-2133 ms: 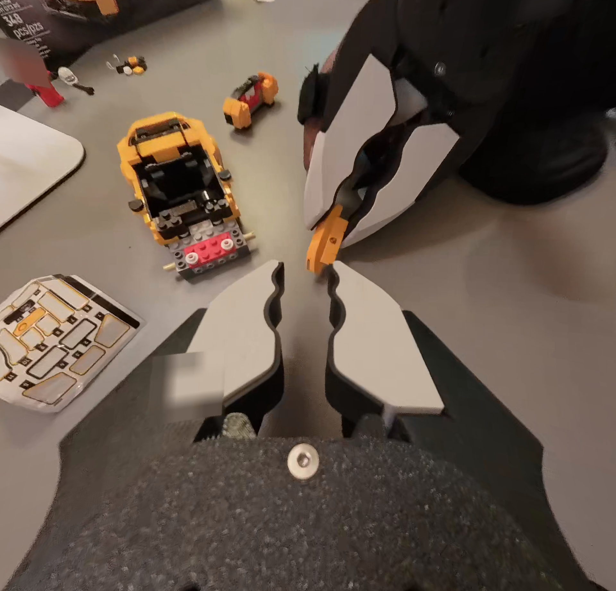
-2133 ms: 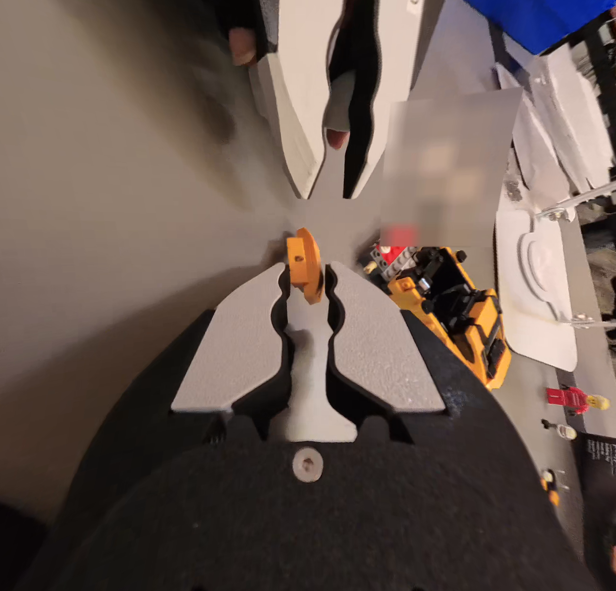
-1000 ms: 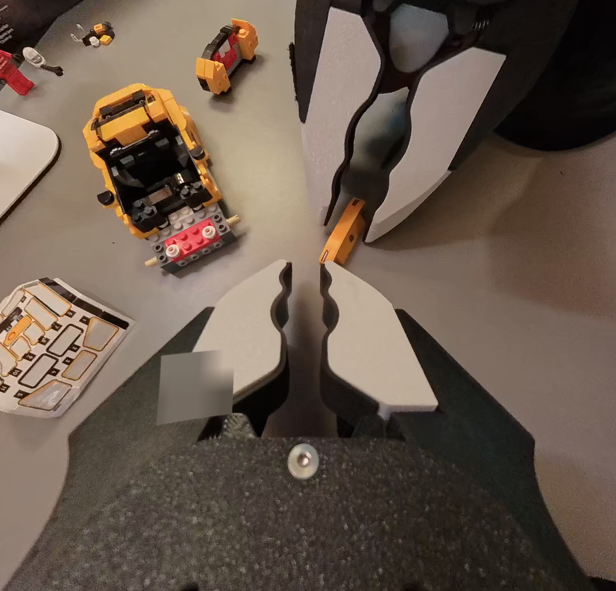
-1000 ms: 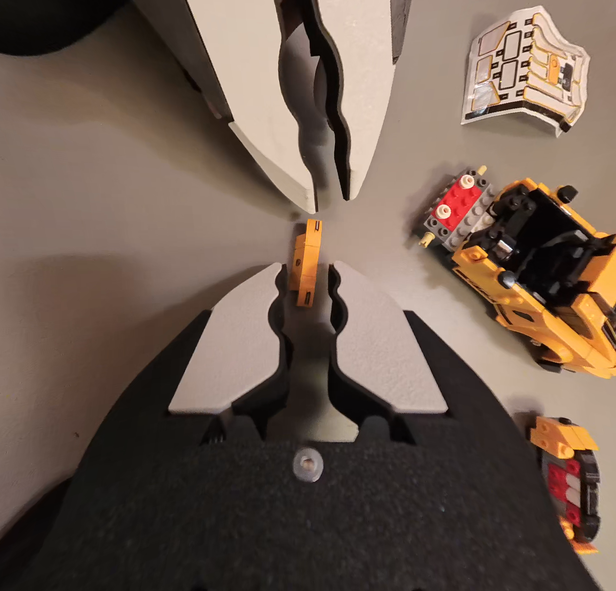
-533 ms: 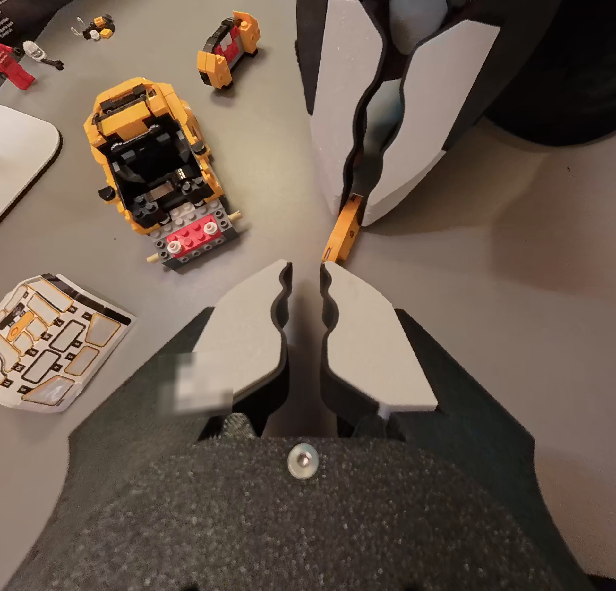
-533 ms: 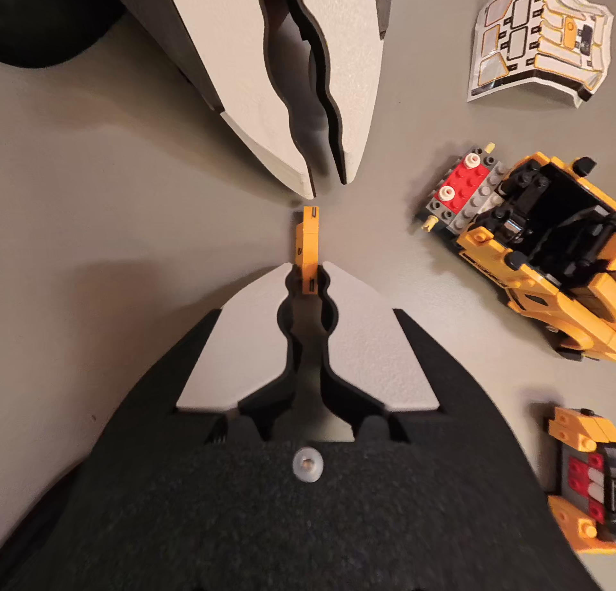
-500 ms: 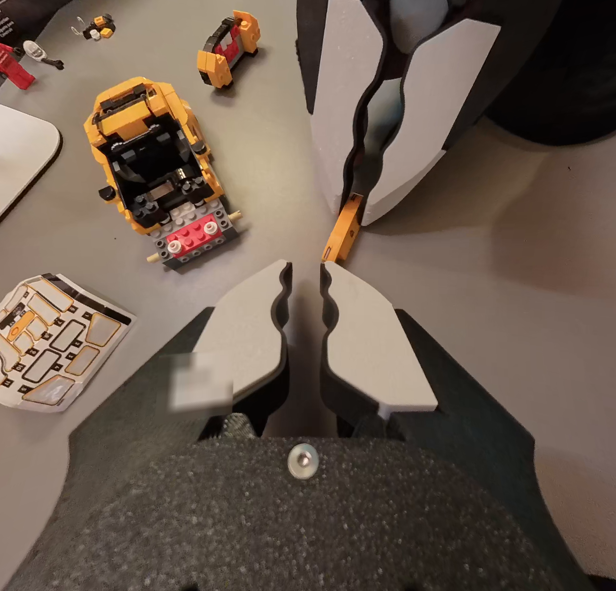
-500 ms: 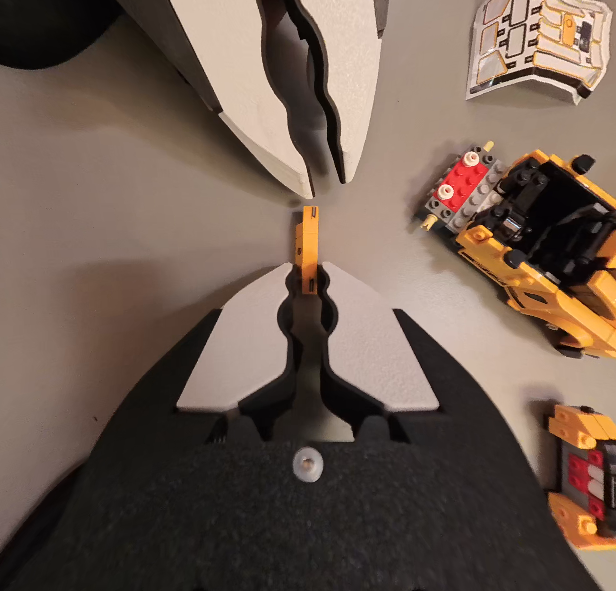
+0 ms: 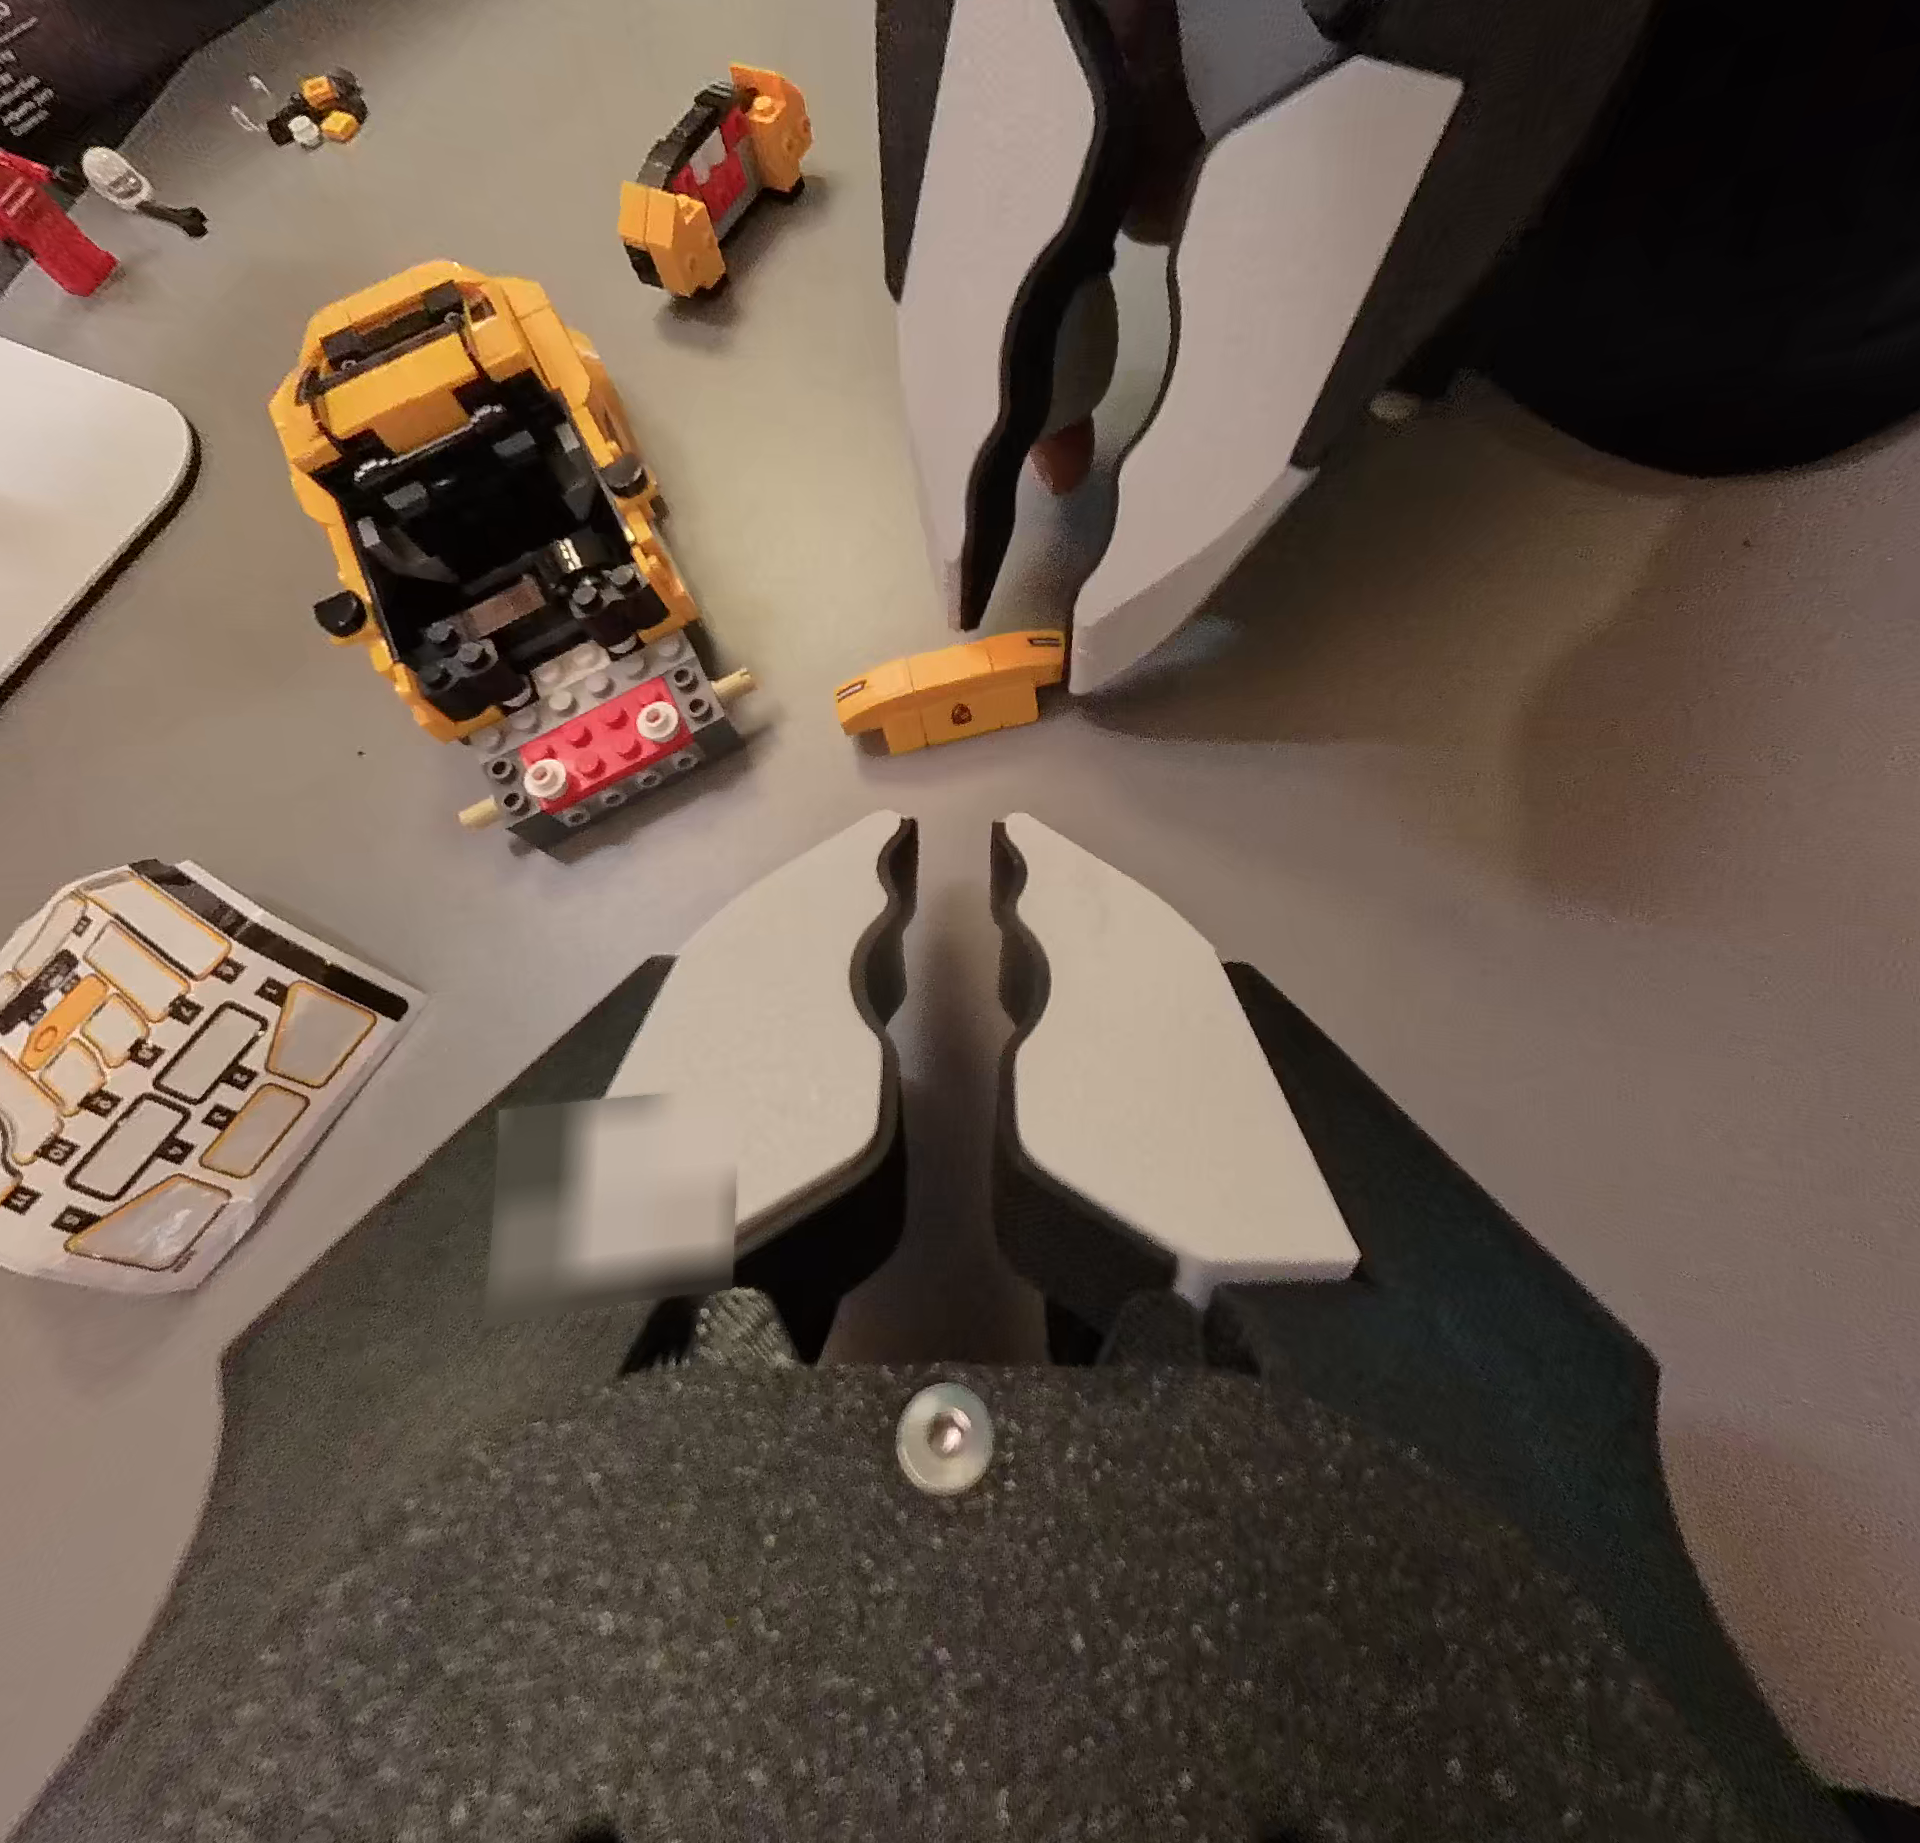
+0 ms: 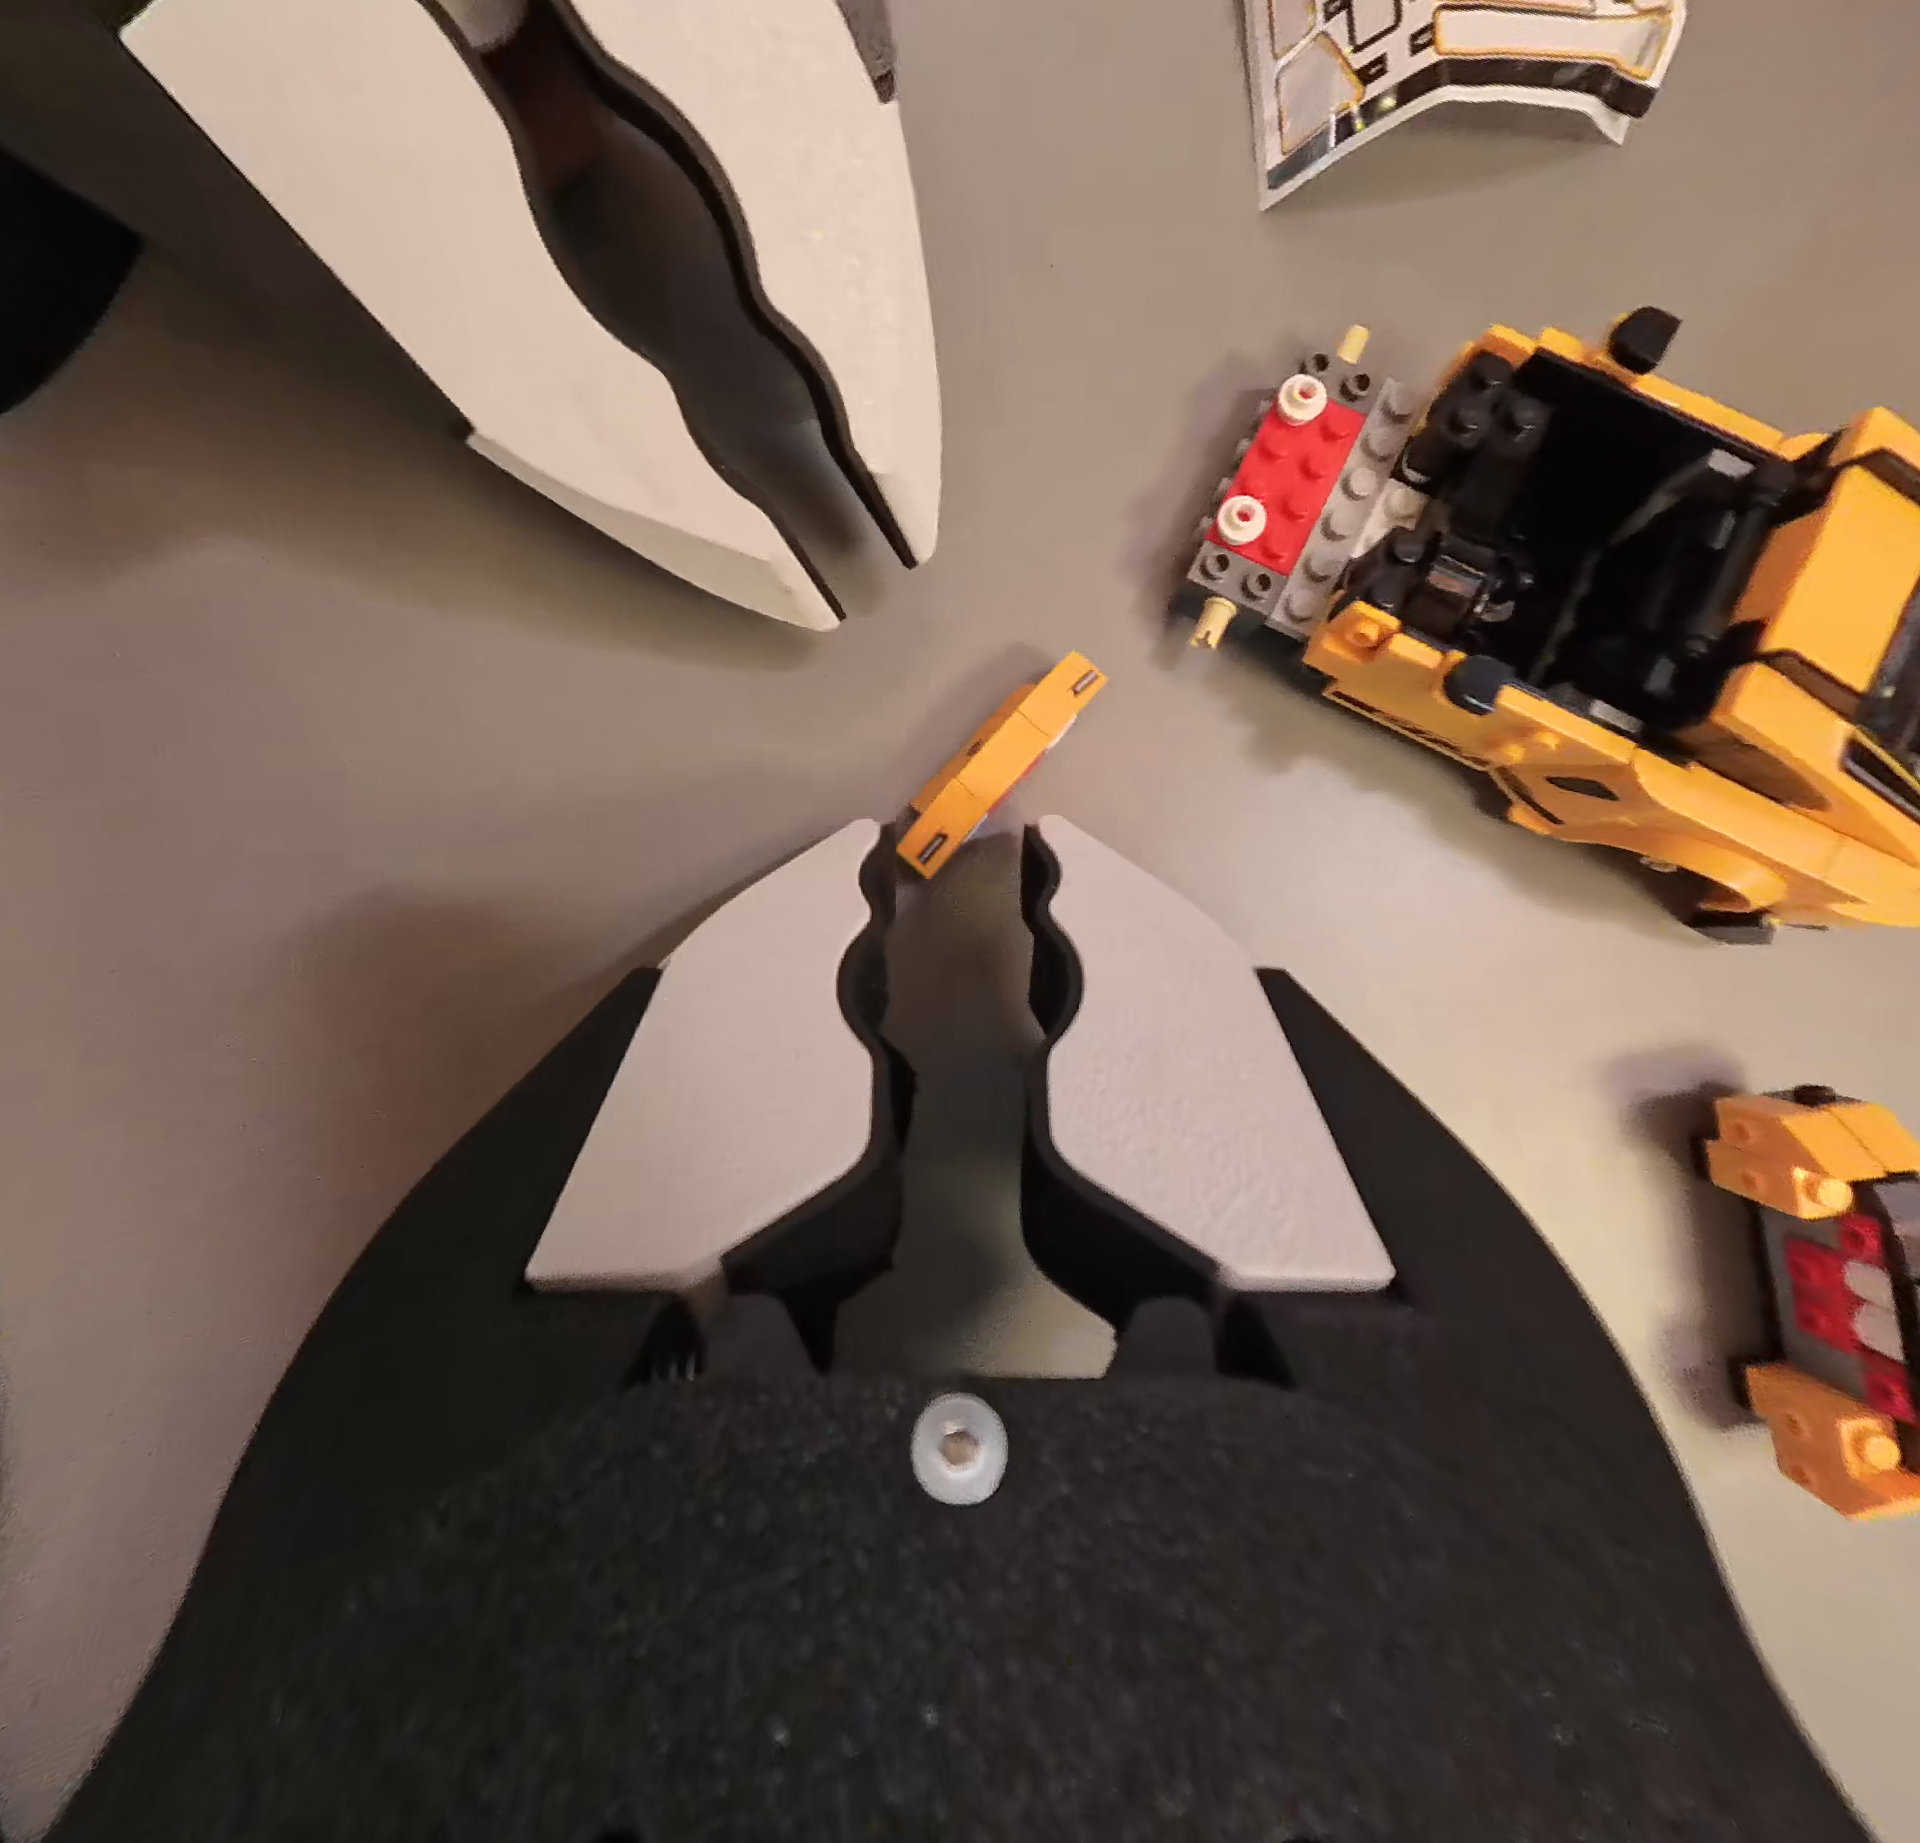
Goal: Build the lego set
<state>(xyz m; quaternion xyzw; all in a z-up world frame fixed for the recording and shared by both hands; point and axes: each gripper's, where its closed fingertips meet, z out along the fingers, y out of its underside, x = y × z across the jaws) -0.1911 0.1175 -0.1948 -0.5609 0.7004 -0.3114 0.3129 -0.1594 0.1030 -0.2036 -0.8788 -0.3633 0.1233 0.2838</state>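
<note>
My right gripper [image 10: 951, 832] is slightly parted, empty, orange piece [image 10: 997, 759] lying loose at centre frame; left gripper [image 9: 951, 827] narrow, empty. I should square up, pinch its long sides.

I see a matt, smooth grey bench [image 9: 1558, 962], glossy plastic on the orange Lego car [image 9: 457, 484], a shiny curled paper sticker sheet [image 9: 156, 1076], and grainy black foam with pale matt fingers [image 9: 790, 1045].
</note>
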